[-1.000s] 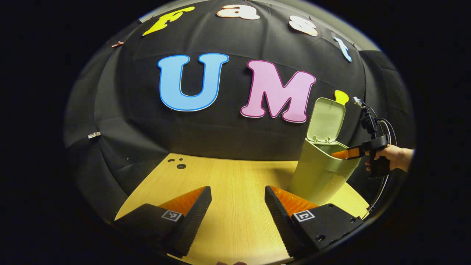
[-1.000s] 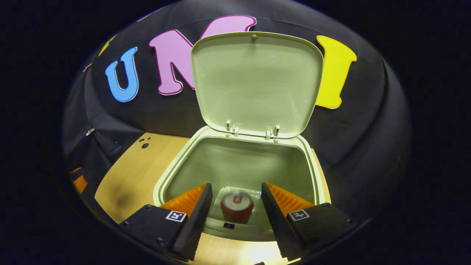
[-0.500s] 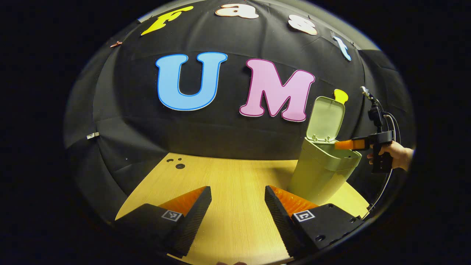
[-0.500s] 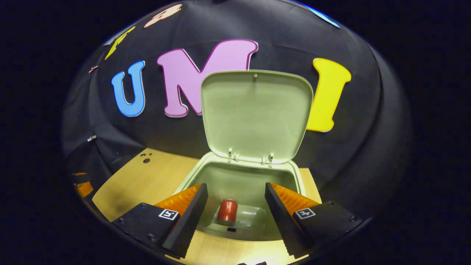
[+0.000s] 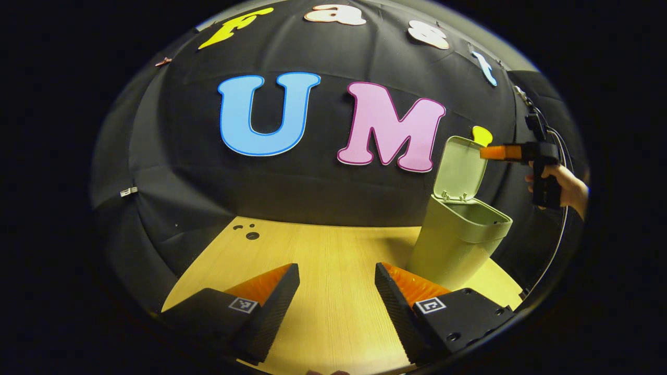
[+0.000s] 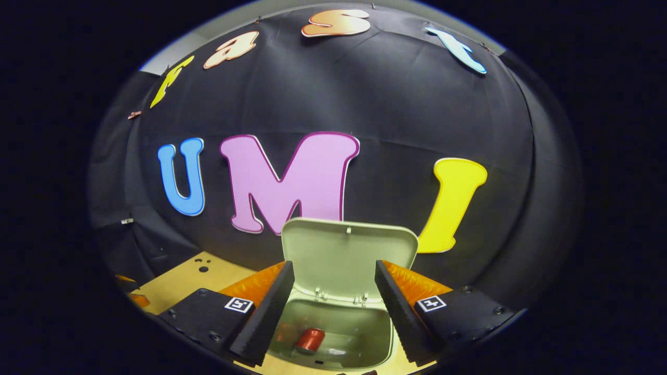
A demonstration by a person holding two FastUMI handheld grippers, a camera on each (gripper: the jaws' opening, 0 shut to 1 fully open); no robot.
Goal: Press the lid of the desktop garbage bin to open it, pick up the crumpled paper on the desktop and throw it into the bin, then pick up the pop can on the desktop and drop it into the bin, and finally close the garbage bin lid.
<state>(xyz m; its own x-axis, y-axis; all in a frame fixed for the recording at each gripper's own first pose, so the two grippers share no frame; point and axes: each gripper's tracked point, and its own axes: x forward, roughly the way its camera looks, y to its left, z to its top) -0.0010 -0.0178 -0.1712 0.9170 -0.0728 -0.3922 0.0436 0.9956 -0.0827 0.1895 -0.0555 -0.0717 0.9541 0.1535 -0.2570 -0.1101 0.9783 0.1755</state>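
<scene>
While the left gripper [image 5: 337, 297] hangs low over the pale wooden tabletop [image 5: 333, 260] in the left gripper view, its two fingers stand wide apart with nothing between them. Off to the right on that tabletop stands the tall pale-green plastic garbage bin [image 5: 454, 245], its hinged lid [image 5: 462, 167] tipped up and back so that the mouth is open. Beyond the bin, up beside the top edge of the raised lid, the right gripper [image 5: 492, 152] is seen from the side, held by a hand [image 5: 565, 185] on its handle, with a dark cable [image 5: 558, 229] looping down from it. From this angle I cannot tell how far its fingers are spread. A few small dark holes [image 5: 249, 233] mark the far left part of the tabletop.

Seen from the right gripper view, the right gripper [image 6: 333, 307] looks down from above the garbage bin [image 6: 333, 338], and its fingers stand wide apart, gripping nothing. Between them the lid [image 6: 348, 255] stands upright on its hinges at the far rim. Down at the bottom of the bin lies the red pop can [image 6: 309, 339], tipped on its side. A blurred orange-tinted patch next to the can is too unclear to identify. At the left a strip of the tabletop [image 6: 177, 284] shows, with the tip of the left gripper [image 6: 133, 294] at the edge.
</scene>
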